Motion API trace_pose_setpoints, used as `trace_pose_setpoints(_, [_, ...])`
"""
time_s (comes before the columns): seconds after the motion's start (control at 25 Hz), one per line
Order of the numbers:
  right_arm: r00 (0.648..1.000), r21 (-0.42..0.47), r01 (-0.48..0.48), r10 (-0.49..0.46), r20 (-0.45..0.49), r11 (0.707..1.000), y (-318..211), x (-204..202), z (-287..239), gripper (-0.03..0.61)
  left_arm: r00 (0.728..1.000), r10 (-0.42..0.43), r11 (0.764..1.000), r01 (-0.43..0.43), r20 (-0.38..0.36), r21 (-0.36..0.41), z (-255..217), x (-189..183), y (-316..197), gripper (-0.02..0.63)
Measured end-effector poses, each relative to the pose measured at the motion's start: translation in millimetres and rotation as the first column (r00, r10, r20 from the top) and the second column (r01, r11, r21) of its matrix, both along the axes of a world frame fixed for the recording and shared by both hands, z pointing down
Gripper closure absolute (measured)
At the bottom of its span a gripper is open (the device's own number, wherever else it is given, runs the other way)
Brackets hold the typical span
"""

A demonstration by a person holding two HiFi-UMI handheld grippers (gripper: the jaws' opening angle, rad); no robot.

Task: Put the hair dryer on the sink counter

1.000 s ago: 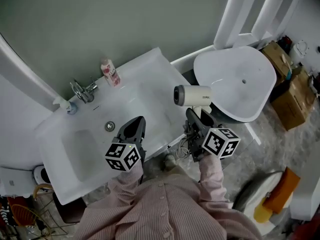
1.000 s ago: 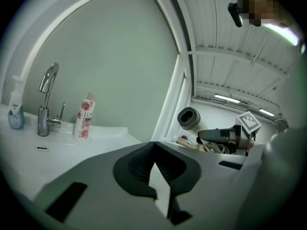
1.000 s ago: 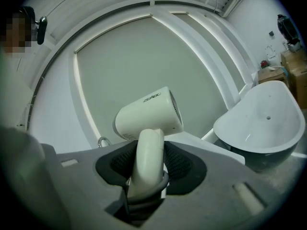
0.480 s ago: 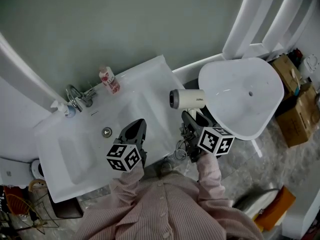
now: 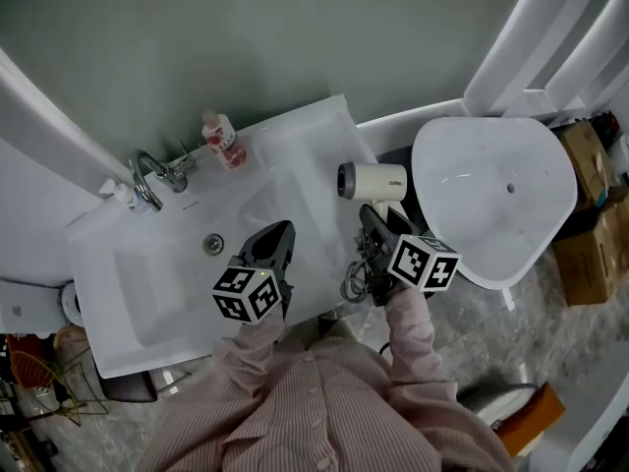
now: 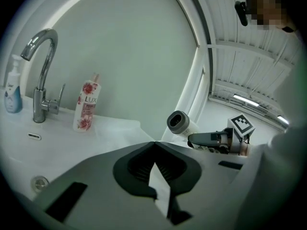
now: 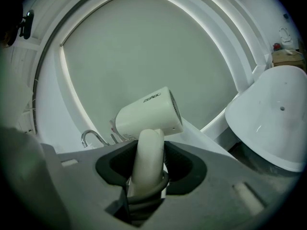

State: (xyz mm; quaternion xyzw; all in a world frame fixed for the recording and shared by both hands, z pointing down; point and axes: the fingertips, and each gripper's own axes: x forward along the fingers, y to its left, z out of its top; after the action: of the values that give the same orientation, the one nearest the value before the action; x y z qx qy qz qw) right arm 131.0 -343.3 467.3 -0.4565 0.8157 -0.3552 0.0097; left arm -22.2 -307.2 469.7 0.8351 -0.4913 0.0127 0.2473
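A white hair dryer [image 5: 374, 180] hangs in the air at the right edge of the white sink counter [image 5: 295, 160], its barrel end facing left over the edge. My right gripper [image 5: 368, 212] is shut on the dryer's handle [image 7: 147, 157], with the dark cord coiled below it [image 5: 356, 283]. In the right gripper view the dryer's body [image 7: 148, 111] stands above the jaws. My left gripper [image 5: 283, 229] hovers over the counter's front part, shut and empty. The left gripper view shows the hair dryer [image 6: 180, 122] to the right of the counter [image 6: 96, 138].
A chrome faucet [image 5: 147, 180] and a pink bottle [image 5: 222, 142] stand at the counter's back, with a small soap bottle [image 6: 12, 92] left of the faucet. The basin with its drain [image 5: 213, 245] lies to the left. A white bathtub [image 5: 491, 185] and cardboard boxes [image 5: 590, 224] are to the right.
The right gripper has carried the hair dryer a little leftward, up to the counter's right edge. The left gripper has stayed over the counter's front.
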Motion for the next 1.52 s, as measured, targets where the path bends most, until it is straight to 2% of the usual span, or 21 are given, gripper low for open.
trace_pose_setpoints(0.48, [0.987, -0.132, 0.076, -0.093, -0.127, 0.988, -52, -24, 70, 0.413, 1.0, 0.006, 0.993, -0.008, -0.016, -0.118, 49, -4, -48, 0.612])
trace_pose_setpoints(0.84, [0.965, -0.207, 0.129, -0.171, -0.2, 0.97, -67, -35, 104, 0.411, 1.0, -0.006, 0.982, 0.002, -0.023, -0.187, 76, -1, -61, 0.612])
trace_pose_setpoints(1.28, [0.934, -0.274, 0.149, -0.226, -0.276, 0.95, -66, -39, 128, 0.411, 1.0, -0.005, 0.974, -0.001, -0.024, -0.224, 89, 2, -63, 0.612])
trace_pose_setpoints(1.52, [0.928, -0.302, 0.152, -0.241, -0.283, 0.941, -67, -41, 133, 0.411, 1.0, -0.003, 0.972, -0.003, -0.023, -0.235, 93, 3, -64, 0.612])
